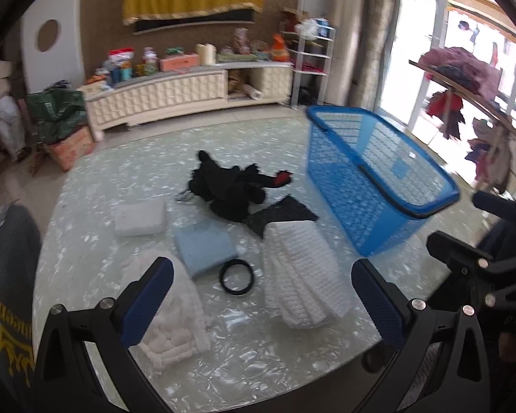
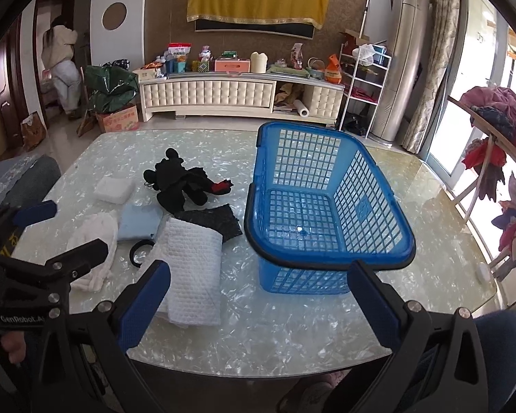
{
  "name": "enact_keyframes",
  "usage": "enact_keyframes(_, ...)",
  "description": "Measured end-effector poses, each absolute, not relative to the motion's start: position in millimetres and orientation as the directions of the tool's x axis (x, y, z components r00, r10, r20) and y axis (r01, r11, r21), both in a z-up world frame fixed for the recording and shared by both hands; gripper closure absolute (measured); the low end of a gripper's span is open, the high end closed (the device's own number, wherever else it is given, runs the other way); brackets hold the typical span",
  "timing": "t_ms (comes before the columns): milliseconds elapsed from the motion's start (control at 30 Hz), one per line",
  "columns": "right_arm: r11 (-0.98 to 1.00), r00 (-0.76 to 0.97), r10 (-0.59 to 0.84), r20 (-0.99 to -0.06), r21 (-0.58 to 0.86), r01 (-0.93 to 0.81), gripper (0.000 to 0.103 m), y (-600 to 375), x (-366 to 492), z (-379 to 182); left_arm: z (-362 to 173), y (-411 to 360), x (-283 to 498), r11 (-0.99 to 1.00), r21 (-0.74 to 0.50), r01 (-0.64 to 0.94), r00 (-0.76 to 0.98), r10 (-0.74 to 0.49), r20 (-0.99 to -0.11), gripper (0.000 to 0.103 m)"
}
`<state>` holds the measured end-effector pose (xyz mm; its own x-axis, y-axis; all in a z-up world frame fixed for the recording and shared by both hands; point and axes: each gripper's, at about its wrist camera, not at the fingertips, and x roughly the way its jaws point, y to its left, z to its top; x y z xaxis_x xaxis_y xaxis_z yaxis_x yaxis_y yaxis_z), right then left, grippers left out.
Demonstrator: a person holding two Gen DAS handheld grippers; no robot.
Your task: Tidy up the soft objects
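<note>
Two white towels point(image 2: 192, 272) point(image 2: 94, 244), one blue basket point(image 2: 330, 206)

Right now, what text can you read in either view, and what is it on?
"GenRobot.A…", cut off: on the left tool's arm.
Yellow print on the grey cloth: not legible.
Red print on the cardboard box: too small.
Snack bag labels: too blurred.
Embossed mark on the basket: unreadable.

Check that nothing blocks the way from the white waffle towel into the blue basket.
Nothing visible does. The white waffle towel lies on the table just left of the blue basket, with bare tabletop between them. The basket's top is open and it looks empty.
</note>
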<state>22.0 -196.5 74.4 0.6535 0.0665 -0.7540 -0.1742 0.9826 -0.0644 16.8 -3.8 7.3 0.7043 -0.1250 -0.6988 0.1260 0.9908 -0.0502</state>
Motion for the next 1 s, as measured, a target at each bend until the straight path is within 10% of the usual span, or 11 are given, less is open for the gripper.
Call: enact_keyframes(1000,0.896,0.225,0.19,-0.956,0.074,-0.439,0.0,-104.8,115.9,40.3,-14.4,108.3,82.0,0.964,-0.094,0.25,0.4,-0.191,-0.896,0.0)
